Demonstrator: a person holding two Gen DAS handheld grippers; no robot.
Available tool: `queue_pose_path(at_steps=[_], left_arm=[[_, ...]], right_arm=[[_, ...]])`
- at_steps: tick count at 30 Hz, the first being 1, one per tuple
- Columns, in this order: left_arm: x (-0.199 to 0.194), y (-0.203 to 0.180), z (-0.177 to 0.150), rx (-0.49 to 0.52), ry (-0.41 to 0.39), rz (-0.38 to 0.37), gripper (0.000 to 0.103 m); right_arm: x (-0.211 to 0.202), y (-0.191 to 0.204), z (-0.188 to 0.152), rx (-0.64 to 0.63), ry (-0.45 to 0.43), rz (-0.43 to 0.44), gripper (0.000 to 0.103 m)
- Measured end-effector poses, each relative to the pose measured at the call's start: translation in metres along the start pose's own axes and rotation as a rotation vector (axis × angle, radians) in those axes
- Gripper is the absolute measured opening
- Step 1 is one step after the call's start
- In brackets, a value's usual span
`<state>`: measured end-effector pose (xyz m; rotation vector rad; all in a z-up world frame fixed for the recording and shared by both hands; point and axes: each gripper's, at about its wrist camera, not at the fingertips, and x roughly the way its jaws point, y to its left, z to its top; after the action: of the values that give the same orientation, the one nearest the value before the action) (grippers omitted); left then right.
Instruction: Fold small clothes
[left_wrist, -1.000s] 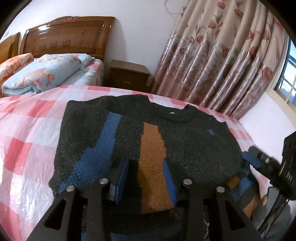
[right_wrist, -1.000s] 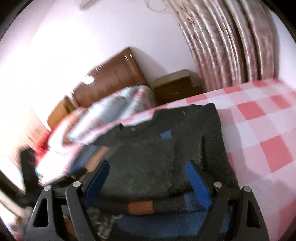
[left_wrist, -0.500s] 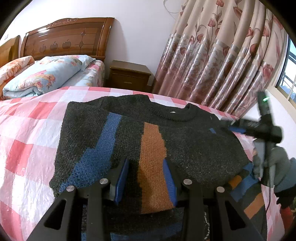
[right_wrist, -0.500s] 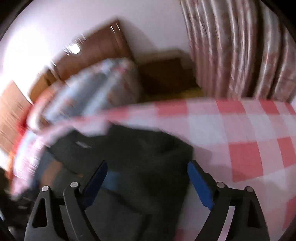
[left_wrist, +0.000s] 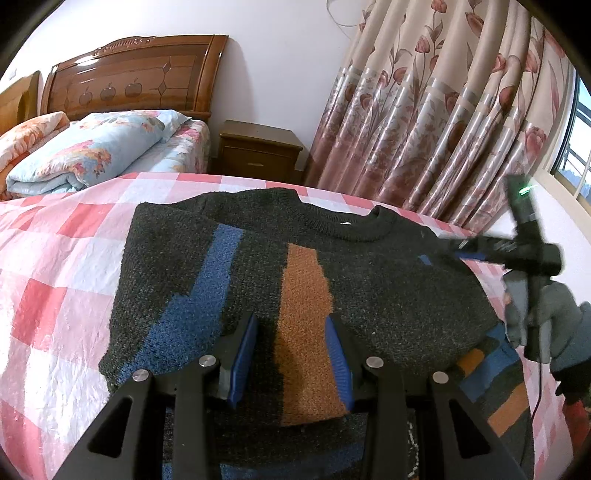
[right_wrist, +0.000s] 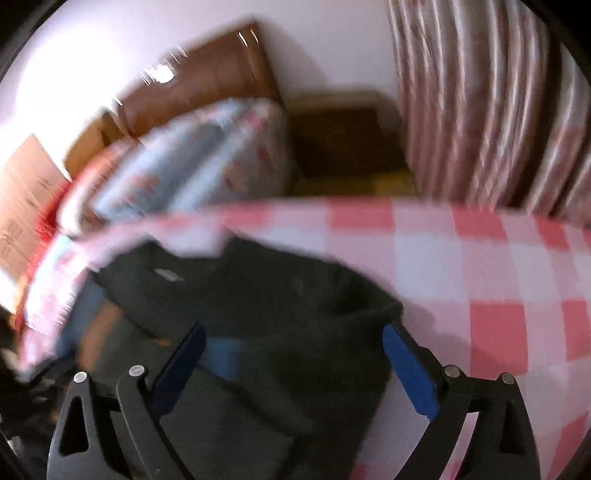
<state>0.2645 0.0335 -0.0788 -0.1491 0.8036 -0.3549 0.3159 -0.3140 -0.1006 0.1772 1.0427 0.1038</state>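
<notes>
A dark knit sweater with a blue and an orange stripe lies on the pink checked cloth, its lower part folded up over the body. My left gripper hovers at the fold's near edge, jaws partly open with the orange stripe between them, holding nothing. My right gripper is wide open and empty above the sweater's shoulder; that view is blurred. It also shows in the left wrist view, raised at the sweater's right side.
A bed with a wooden headboard and folded floral bedding stands behind. A wooden nightstand and floral curtains are at the back. The cloth's far edge drops off.
My right gripper has swung up from the sweater's lower right side to its right shoulder, still open. My left gripper has stayed put.
</notes>
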Motion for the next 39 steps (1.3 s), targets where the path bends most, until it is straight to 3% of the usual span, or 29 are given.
queue_pose_path(at_steps=[1, 4, 7, 9, 12, 15, 19, 23, 28, 29, 32, 35, 37, 39], left_arm=[[0.000, 0.000, 0.000, 0.001, 0.001, 0.002, 0.039], [0.000, 0.000, 0.000, 0.002, 0.000, 0.003, 0.039], [0.001, -0.001, 0.001, -0.001, -0.001, 0.001, 0.039], [0.001, -0.001, 0.001, 0.001, -0.001, 0.004, 0.039], [0.001, -0.001, 0.000, 0.000, -0.001, 0.003, 0.039], [0.002, 0.000, 0.000, 0.004, -0.001, 0.009, 0.039], [0.002, 0.002, 0.000, 0.005, -0.002, 0.008, 0.039], [0.004, 0.000, -0.001, 0.003, -0.002, 0.006, 0.039], [0.004, -0.001, -0.001, 0.003, -0.002, 0.008, 0.039], [0.003, 0.000, -0.001, 0.003, -0.003, 0.006, 0.039], [0.004, 0.000, -0.002, 0.002, -0.003, 0.005, 0.039], [0.002, 0.003, -0.001, -0.020, -0.005, -0.017, 0.039], [0.000, 0.005, -0.001, -0.033, -0.006, -0.031, 0.039], [0.000, 0.006, -0.002, -0.039, -0.004, -0.041, 0.039]], right_arm=[[0.004, -0.003, -0.002, 0.000, 0.017, -0.033, 0.103], [-0.015, -0.003, -0.003, 0.042, -0.036, 0.020, 0.103], [-0.047, 0.017, -0.009, -0.014, -0.141, 0.042, 0.103], [-0.057, 0.038, -0.013, -0.082, -0.161, 0.083, 0.103], [-0.047, 0.061, -0.017, -0.184, -0.120, 0.073, 0.103], [-0.006, 0.051, -0.014, -0.144, -0.007, 0.008, 0.103], [-0.013, 0.057, -0.021, -0.145, -0.019, -0.072, 0.103], [-0.056, 0.091, -0.043, -0.225, -0.168, -0.039, 0.103], [-0.021, 0.120, -0.090, -0.326, -0.048, -0.061, 0.103], [-0.024, 0.114, -0.091, -0.292, -0.102, -0.045, 0.103], [-0.035, 0.106, -0.091, -0.195, -0.083, -0.050, 0.103], [-0.051, 0.107, -0.102, -0.142, -0.111, 0.007, 0.103], [-0.042, 0.110, -0.114, -0.184, -0.060, -0.020, 0.103], [-0.038, 0.122, -0.125, -0.295, -0.081, -0.079, 0.103]])
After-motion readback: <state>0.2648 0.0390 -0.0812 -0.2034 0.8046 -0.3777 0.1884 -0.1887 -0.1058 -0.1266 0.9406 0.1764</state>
